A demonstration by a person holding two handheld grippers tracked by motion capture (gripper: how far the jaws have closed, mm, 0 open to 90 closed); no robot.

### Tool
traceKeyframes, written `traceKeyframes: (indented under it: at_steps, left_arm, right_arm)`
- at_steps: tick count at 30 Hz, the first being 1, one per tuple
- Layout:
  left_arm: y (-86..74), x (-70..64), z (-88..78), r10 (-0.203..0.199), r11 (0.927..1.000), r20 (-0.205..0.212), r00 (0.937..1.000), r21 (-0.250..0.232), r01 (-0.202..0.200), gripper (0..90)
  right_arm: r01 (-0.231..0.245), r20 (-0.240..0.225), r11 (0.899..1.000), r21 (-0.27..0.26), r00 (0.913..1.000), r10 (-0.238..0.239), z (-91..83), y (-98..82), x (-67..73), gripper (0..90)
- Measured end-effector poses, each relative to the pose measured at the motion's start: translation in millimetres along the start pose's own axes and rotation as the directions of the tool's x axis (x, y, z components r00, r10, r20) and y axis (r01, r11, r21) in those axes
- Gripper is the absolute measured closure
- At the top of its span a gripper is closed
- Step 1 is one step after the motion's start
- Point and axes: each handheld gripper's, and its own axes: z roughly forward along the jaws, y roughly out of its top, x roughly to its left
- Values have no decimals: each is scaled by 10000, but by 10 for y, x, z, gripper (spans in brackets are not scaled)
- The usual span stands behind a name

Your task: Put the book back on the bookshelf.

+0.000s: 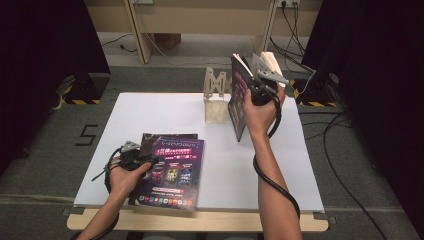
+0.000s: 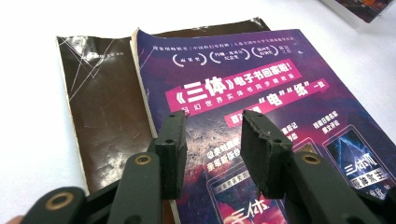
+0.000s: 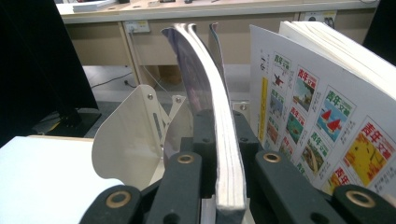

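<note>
Purple book is up off the worktop near the far right corner, held upright beside the wooden book stand, clamped by the right tongs, jaws tight on the page block as the right gripper view shows. Grip sits at one edge only, and the book bows in that view, so risk: it swings or slips out while being steered into the stand. A second book with a white illustrated cover leans right beside it; its pages fan open and could snag or get knocked over when the purple one goes in. The stand looks light, so a sideways nudge might push it off toward the far edge. Left tongs hover open and empty over the stacked purple book near the front left edge, which lies on a dark brown book. Closing there could pinch only the cover, or drag the top book and shift both toward the front edge.
</note>
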Motion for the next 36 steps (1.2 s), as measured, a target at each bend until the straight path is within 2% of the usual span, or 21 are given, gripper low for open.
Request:
traceKeyframes:
  at_steps: [25,36]
  left_arm:
    - [-2,13,4,-51,10000,-12,10000,8,51,602]
    - [-3,16,9,-70,10000,28,10000,-47,70,602]
  right_arm:
    - [-64,90,9999,-145,9999,65,265,96,28,846]
    - [-55,229,9999,-105,9997,58,375,42,35,845]
